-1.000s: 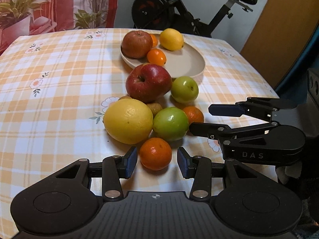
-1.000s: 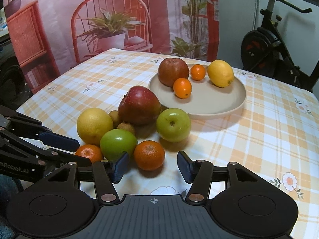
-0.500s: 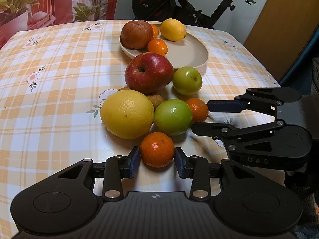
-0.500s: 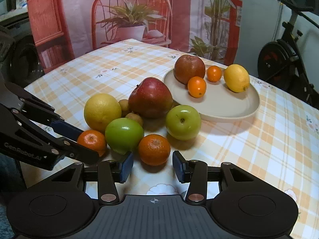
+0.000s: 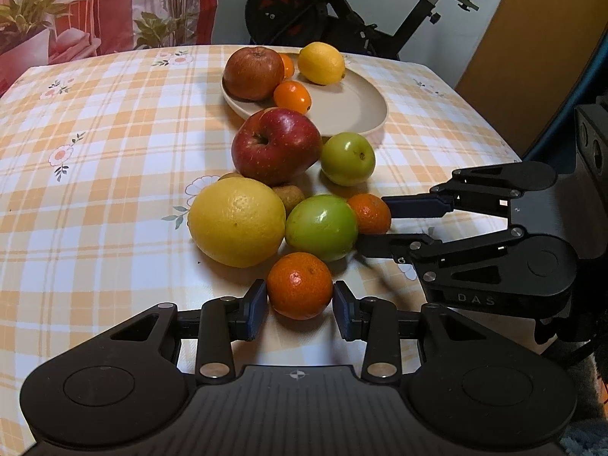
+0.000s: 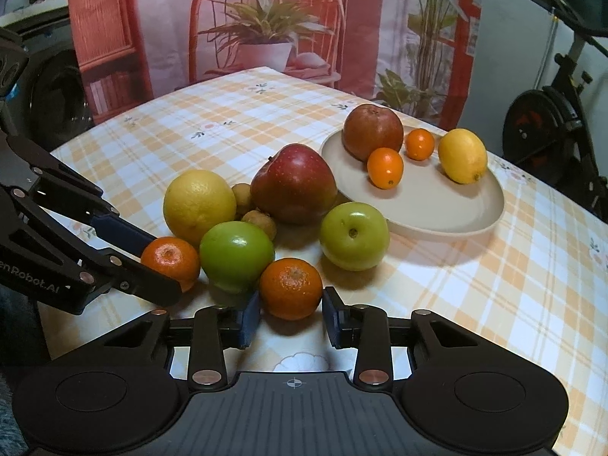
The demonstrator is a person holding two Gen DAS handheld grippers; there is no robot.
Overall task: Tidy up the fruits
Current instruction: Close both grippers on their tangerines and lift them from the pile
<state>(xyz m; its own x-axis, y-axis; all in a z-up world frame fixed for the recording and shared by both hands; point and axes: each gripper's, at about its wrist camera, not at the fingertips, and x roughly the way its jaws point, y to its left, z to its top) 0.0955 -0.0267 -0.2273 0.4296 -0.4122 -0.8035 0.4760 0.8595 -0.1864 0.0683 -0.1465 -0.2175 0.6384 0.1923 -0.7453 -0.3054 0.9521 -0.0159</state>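
Note:
A beige plate [image 5: 353, 110] [image 6: 456, 205] holds a brownish apple [image 5: 252, 72], two small oranges and a lemon [image 5: 321, 62]. In front of it on the checked cloth lie a red apple [image 5: 275, 146], two green apples, a large yellow citrus [image 5: 235, 222], small brown fruits and two mandarins. My left gripper [image 5: 300, 302] is shut on the near mandarin [image 5: 300, 285], which rests on the cloth. My right gripper [image 6: 290, 313] is shut on the other mandarin [image 6: 290, 288], also on the cloth. Each gripper shows in the other's view.
An exercise bike [image 5: 342, 11] stands behind the table. A curtain with printed plants [image 6: 273, 30] hangs at the back. The table's right edge [image 5: 505, 140] lies close to my right gripper [image 5: 374, 222].
Both grippers moved forward around their mandarins and their jaws closed onto the fruit.

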